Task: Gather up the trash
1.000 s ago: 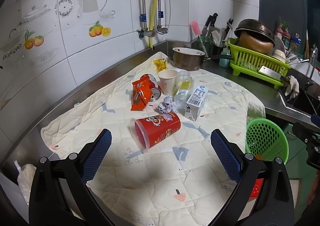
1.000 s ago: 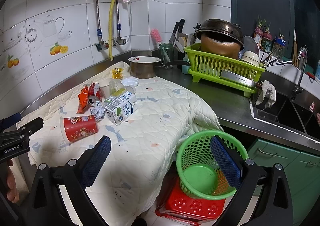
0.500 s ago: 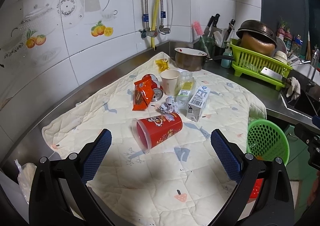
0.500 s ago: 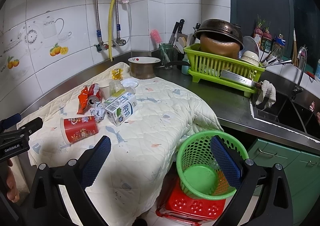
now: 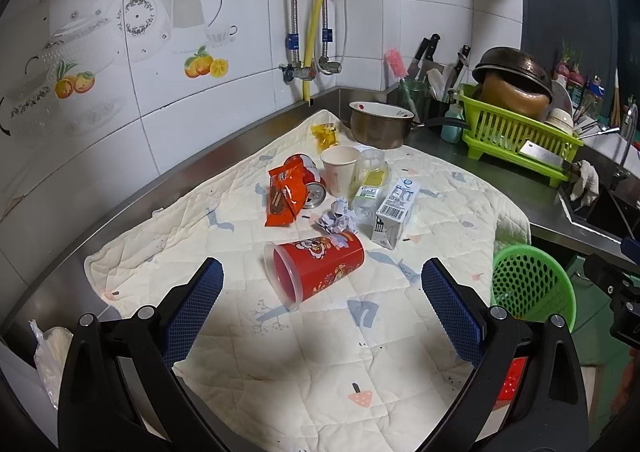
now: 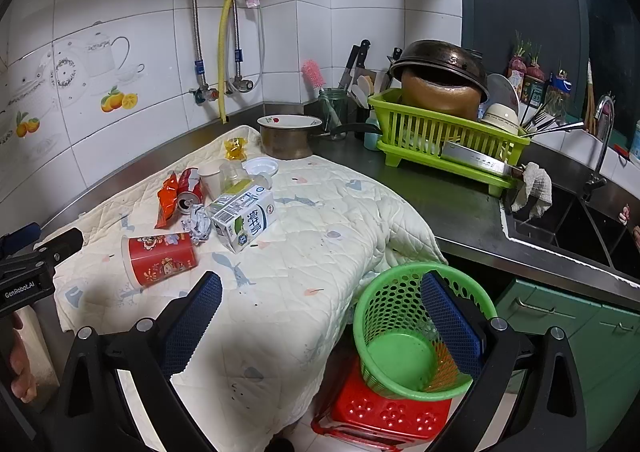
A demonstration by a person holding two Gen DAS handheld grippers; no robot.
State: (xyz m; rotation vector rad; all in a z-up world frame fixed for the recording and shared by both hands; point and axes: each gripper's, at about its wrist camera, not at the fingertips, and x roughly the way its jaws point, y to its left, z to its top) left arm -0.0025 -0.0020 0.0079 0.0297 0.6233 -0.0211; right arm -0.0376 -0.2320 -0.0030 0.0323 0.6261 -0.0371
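Observation:
Trash lies on a quilted cloth (image 5: 280, 348) over the counter. A red cup (image 5: 320, 266) (image 6: 160, 258) lies on its side nearest me. Behind it are a crumpled paper ball (image 5: 336, 218), a milk carton (image 5: 394, 212) (image 6: 244, 222), an orange snack wrapper (image 5: 284, 196), a can (image 5: 314, 192), a paper cup (image 5: 339, 170) and a clear bottle (image 5: 370, 182). A green mesh basket (image 6: 412, 336) (image 5: 530, 286) stands on a red stool (image 6: 384, 416) off the counter's edge. My left gripper (image 5: 322, 304) is open just short of the red cup. My right gripper (image 6: 320, 316) is open, above the cloth's edge and the basket.
A metal pot (image 5: 380, 128) and a yellow wrapper (image 5: 326, 132) sit at the cloth's far end. A green dish rack (image 6: 444, 136) with a dark pan stands right of it, then a sink (image 6: 576, 228). The tiled wall runs along the left.
The left gripper has crept slightly forward toward the red cup. The right gripper has barely moved. Both stay open.

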